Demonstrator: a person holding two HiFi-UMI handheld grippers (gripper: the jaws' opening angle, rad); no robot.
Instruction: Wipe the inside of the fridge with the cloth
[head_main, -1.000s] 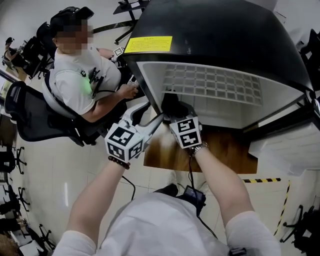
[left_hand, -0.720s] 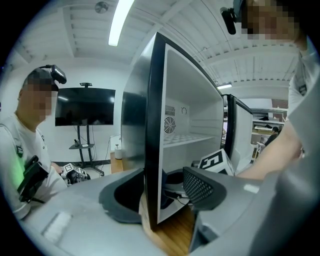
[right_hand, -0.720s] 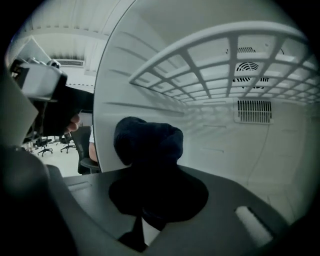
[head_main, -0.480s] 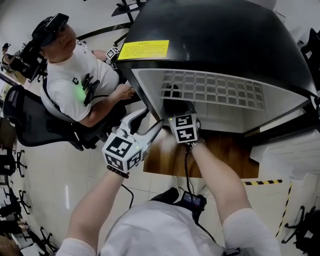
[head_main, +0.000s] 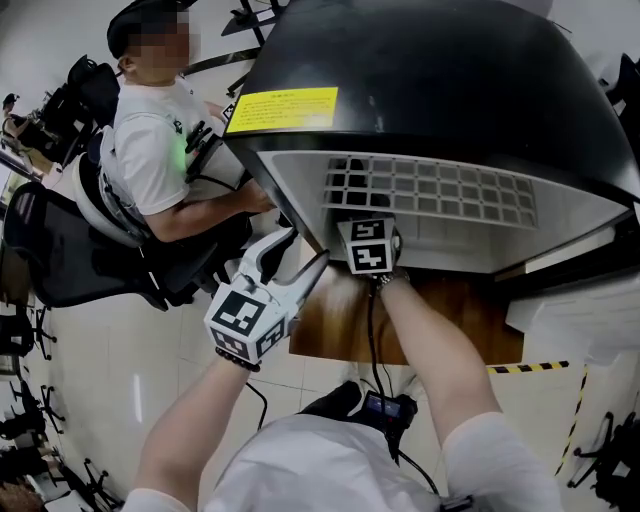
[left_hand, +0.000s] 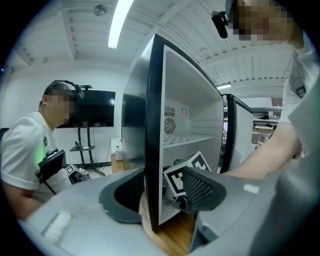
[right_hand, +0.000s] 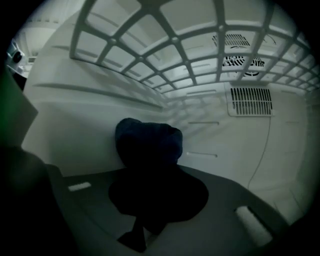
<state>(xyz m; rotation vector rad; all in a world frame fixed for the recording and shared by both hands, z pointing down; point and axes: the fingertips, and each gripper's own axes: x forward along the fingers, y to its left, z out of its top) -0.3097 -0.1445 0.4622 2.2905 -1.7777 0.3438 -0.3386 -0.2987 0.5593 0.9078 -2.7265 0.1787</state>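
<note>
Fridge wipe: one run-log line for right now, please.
right tongs: shut on cloth | cloth: inside fridge, under shelf | left tongs: open, astride fridge's side wall

room: bright, ceiling strip (left_hand: 120, 22) | fridge (right_hand: 100, 100) interior: dim | edges: fisheye-warped

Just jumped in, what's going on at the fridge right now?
A person is wiping inside the open fridge. The right tool is shut on a dark blue cloth, held against the white inner wall below the wire shelf. The left tool sits open astride the front edge of the fridge's side wall.
</note>
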